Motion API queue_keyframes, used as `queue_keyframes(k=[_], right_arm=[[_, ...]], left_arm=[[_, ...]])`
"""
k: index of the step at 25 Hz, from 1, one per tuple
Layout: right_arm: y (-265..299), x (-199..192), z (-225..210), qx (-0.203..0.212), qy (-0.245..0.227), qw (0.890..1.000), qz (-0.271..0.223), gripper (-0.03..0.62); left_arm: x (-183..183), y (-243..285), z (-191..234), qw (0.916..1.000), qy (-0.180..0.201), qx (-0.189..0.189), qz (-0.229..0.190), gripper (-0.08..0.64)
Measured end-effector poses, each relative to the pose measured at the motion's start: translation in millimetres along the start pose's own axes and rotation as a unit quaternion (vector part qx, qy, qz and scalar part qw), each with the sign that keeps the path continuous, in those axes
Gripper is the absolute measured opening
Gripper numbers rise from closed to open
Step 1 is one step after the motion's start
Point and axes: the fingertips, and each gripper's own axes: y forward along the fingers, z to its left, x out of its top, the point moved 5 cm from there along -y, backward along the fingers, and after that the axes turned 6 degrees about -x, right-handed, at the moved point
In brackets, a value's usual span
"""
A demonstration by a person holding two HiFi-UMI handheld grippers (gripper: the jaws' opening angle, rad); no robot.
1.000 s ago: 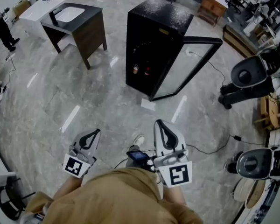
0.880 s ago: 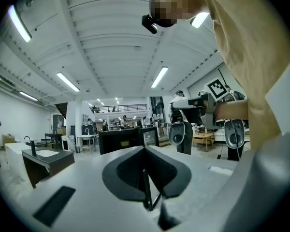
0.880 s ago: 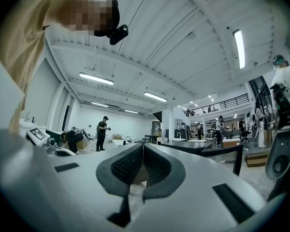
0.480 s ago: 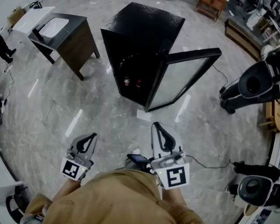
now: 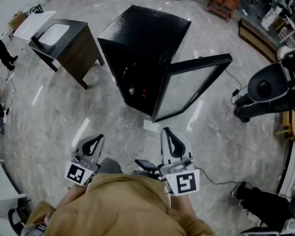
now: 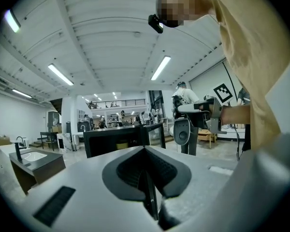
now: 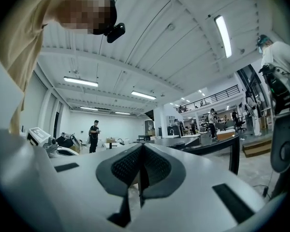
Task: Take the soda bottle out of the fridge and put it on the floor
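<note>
A: How are the jaws set?
B: Pressed together, empty, on left gripper and right gripper.
A: The soda bottle?
B: Seen low inside the opened fridge, well apart from both.

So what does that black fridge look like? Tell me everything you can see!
The fridge is a black box with a speckled, shiny top, standing upright on the grey marble floor. Its glass door, framed in black, hangs wide open. The inside is dark; two small things, maybe bottles, stand low down.
</note>
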Motion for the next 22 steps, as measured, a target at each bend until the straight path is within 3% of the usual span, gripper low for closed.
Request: queue_keyframes(k=[6, 11, 22], right_arm=[[5, 6, -21, -0.023, -0.027, 0.999, -0.004, 0.002], [23, -5, -16, -0.038, -0.035, 0.999, 0.012, 0.002], [114, -4, 25, -0.105, -0.051, 0.993, 0.013, 0.002]], left_arm=[[5, 25, 12, 0.9998, 0.007, -0.006, -0.018, 0.002], [-15, 42, 40, 0.9996, -0.011, -0.023, -0.015, 0.002], [-25, 90, 151, 0.992, 0.005, -0.123, -0.03, 0.002]])
